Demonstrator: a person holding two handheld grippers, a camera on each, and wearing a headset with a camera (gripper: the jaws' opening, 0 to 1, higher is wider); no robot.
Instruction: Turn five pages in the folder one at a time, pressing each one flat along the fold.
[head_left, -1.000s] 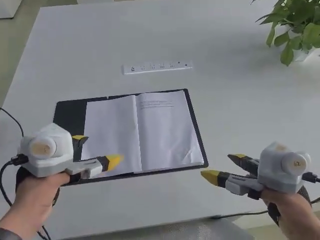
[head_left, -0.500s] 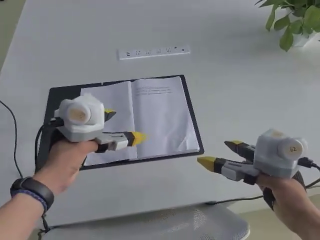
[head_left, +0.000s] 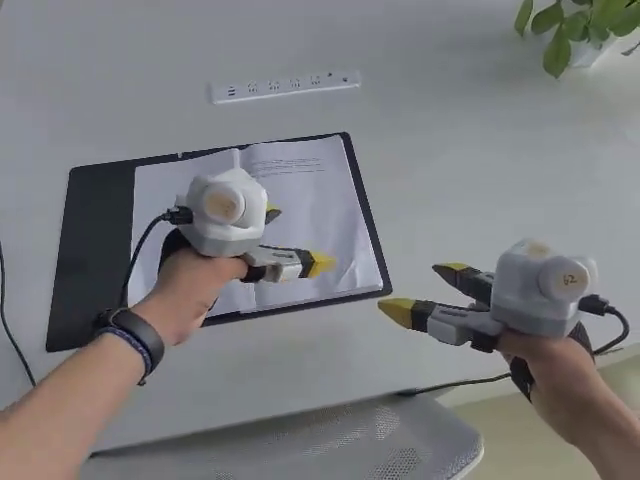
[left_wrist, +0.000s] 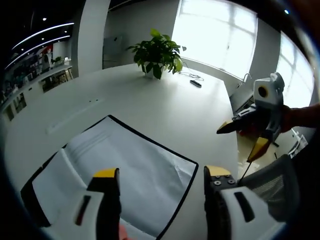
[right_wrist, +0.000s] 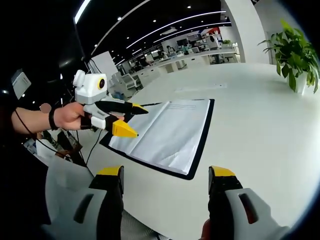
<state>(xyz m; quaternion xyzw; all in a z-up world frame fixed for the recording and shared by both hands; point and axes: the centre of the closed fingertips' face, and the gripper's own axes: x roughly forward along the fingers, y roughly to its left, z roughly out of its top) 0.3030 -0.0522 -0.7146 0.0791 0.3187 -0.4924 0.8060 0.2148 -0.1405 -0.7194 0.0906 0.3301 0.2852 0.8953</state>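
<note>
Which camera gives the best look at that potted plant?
Left gripper view: the potted plant shows whole, near the top centre. The head view catches a few of its leaves in the top right corner; the right gripper view has it at the right edge, partly cut off.

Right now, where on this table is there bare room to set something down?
Widest bare table lies right of the folder, toward the plant. A narrower band is free between the power strip and the folder's top edge. Crowded: the front, left gripper over the pages, right gripper off the folder's corner.
</note>
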